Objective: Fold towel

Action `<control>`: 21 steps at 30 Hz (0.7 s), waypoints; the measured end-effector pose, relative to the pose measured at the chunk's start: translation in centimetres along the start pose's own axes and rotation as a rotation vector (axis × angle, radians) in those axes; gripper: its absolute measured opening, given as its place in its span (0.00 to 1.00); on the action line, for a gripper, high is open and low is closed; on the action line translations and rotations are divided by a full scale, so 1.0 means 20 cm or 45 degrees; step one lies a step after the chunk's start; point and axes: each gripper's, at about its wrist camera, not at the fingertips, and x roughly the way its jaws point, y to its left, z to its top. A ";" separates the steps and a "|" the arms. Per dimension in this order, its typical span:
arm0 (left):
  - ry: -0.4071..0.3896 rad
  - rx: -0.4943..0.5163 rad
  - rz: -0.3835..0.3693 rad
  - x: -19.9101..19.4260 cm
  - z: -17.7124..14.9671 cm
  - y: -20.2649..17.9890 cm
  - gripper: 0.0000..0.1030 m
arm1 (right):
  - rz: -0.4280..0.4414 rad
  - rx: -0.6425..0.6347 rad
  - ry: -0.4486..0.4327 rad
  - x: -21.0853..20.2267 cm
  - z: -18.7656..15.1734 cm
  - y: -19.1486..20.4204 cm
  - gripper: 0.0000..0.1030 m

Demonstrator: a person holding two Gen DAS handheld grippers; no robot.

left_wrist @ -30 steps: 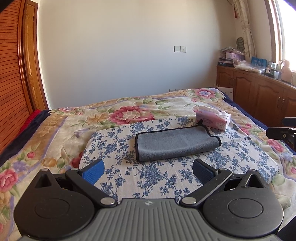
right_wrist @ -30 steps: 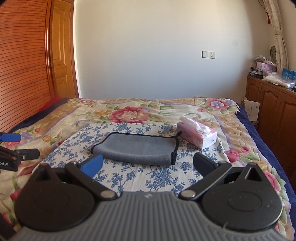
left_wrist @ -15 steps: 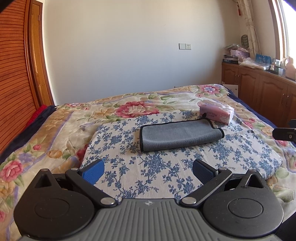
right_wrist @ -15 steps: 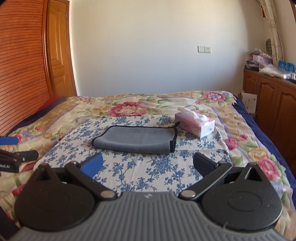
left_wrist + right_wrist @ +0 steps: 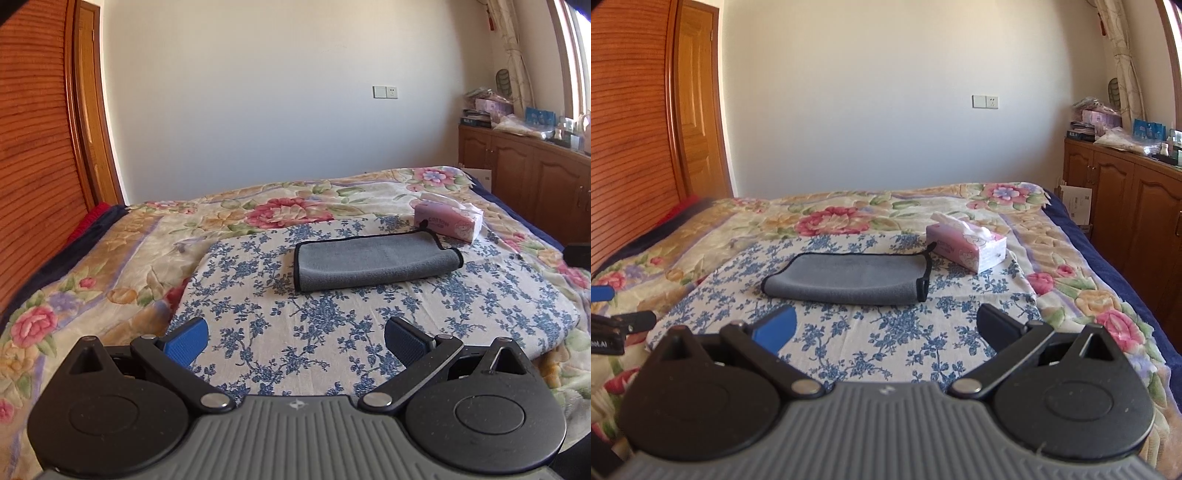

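A grey towel with black trim (image 5: 373,260) lies folded into a long flat strip on a blue-flowered cloth (image 5: 332,317) on the bed. It also shows in the right wrist view (image 5: 849,277). My left gripper (image 5: 295,339) is open and empty, held back from the towel, above the cloth's near edge. My right gripper (image 5: 884,326) is open and empty too, well short of the towel. The left gripper's tip (image 5: 613,321) shows at the left edge of the right wrist view.
A pink tissue box (image 5: 447,219) stands just beyond the towel's right end, also in the right wrist view (image 5: 967,245). A floral bedspread (image 5: 110,266) covers the bed. Wooden wardrobe doors (image 5: 40,147) stand at the left, wooden cabinets (image 5: 1126,206) at the right.
Both grippers have drawn back and risen away from the towel, which looks smaller and farther. The towel has not moved. Both stay open.
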 end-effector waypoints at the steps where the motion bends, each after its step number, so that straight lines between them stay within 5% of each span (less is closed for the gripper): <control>1: -0.009 0.006 0.011 0.00 0.00 0.00 1.00 | -0.006 0.003 -0.004 0.00 0.00 0.00 1.00; 21: -0.087 -0.060 0.100 0.01 -0.04 0.04 1.00 | -0.096 -0.055 -0.124 -0.06 -0.02 0.02 1.00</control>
